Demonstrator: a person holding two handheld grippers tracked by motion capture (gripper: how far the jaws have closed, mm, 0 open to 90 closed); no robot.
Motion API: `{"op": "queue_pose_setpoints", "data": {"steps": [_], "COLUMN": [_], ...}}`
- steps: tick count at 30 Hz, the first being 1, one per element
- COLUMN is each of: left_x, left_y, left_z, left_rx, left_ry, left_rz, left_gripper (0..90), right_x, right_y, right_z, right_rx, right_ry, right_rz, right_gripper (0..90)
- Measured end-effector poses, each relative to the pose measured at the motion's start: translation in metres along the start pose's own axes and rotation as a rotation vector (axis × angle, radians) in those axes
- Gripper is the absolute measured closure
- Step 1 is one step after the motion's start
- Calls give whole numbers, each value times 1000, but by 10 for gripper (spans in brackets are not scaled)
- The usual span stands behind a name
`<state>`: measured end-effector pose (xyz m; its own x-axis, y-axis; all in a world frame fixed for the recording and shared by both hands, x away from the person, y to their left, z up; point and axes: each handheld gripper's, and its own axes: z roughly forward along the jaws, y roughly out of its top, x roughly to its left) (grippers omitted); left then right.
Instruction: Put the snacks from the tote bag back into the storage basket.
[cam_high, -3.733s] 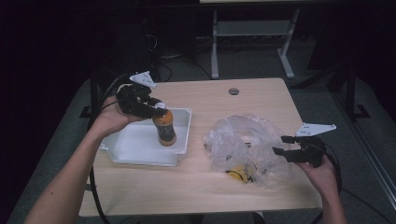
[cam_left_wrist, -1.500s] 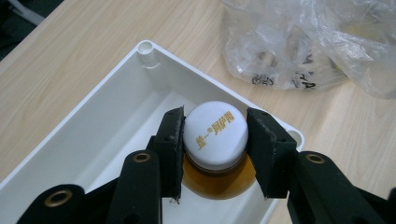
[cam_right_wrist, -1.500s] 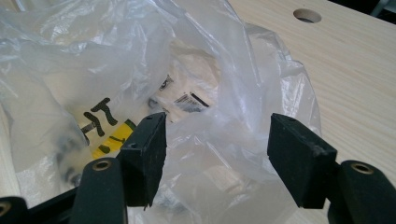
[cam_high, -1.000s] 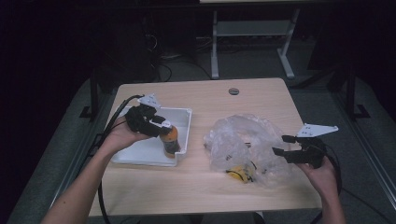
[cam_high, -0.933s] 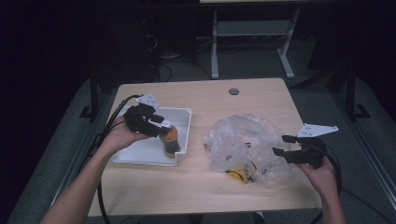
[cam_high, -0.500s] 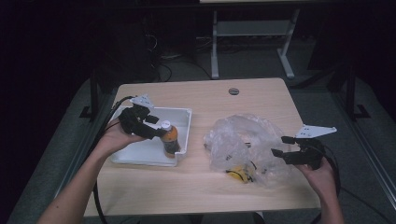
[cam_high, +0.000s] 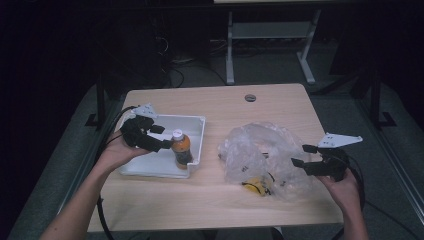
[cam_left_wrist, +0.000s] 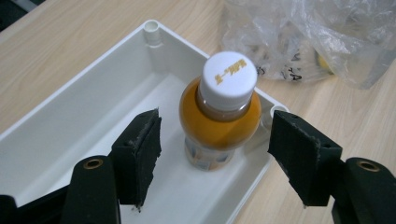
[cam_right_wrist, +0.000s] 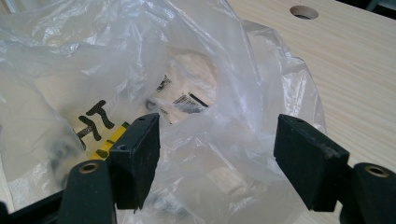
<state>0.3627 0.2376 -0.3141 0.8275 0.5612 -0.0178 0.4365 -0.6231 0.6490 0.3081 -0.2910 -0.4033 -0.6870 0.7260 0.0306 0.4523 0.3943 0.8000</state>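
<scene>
An orange-drink bottle (cam_high: 181, 150) with a white cap stands upright at the right end of the white tray (cam_high: 196, 121). My left gripper (cam_high: 161, 137) sits just left of it. In the left gripper view the bottle (cam_left_wrist: 219, 121) stands between the spread pads without touching either; the jaws have just been opening. The left gripper (cam_left_wrist: 217, 123) is open. My right gripper (cam_high: 301, 155) is open at the right edge of a crumpled clear plastic bag (cam_high: 260, 150). In the right gripper view loose film of the bag (cam_right_wrist: 140, 56) lies between the jaws of that gripper (cam_right_wrist: 217, 128), unpinched.
A yellow item (cam_high: 257, 186) lies inside the bag near the table's front edge. A round cable hole (cam_high: 250, 97) sits at the table's far side. A white metal frame (cam_high: 270, 35) stands on the floor behind. Bare wood lies between tray and bag.
The left jaws have spread apart and let go of the bottle, which now stands free in the tray. The left hand drew back slightly to the left. The right hand kept still.
</scene>
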Motion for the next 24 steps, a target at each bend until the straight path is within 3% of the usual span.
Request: {"op": "queue_pose_setpoints", "data": {"steps": [24], "left_x": [8], "left_y": [-23], "left_z": [-14], "left_rx": [-39], "left_ry": [45], "left_rz": [-34], "left_gripper": [300], "right_x": [-1], "right_y": [1], "right_z": [-4], "right_rx": [-13], "right_ry": [-13], "right_rz": [0], "right_gripper": [309]}}
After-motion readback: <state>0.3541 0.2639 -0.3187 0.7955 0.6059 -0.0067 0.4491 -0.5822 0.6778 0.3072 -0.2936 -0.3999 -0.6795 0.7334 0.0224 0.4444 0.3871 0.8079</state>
